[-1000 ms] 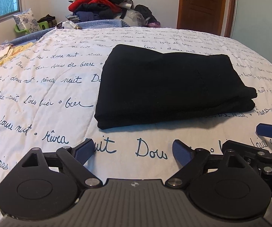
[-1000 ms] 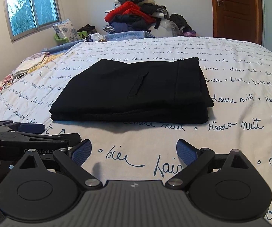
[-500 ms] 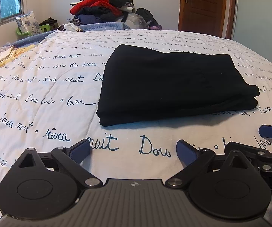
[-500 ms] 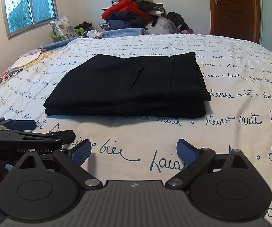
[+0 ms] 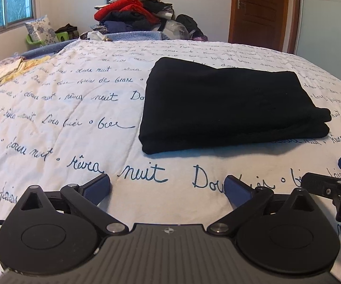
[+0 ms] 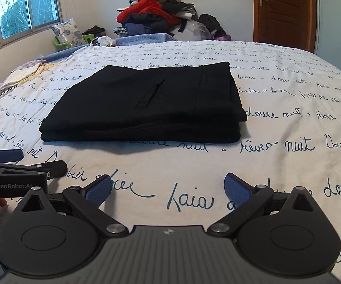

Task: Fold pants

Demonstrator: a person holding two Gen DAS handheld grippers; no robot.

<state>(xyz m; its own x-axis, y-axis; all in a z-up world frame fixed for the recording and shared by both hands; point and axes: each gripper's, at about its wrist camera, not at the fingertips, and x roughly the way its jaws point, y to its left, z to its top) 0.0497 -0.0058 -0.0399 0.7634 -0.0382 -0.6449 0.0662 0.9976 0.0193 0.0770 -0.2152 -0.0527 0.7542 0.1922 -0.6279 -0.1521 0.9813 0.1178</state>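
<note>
Beyond both grippers, the folded black fabric pants (image 5: 229, 108) lie flat on the white script-printed quilt (image 5: 63, 108); left gripper (image 5: 168, 188), jaws just widened, and right gripper (image 6: 168, 190) gape empty.

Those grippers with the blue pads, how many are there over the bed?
2. The left gripper and the right gripper hang side by side over the quilt, on the near side of the folded black pants, both open and empty.

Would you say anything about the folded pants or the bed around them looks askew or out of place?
Nothing stands out. The black pants lie in a neat folded stack, flat on the bedspread. Both the left gripper and right gripper are open, apart from the fabric, holding nothing.
</note>
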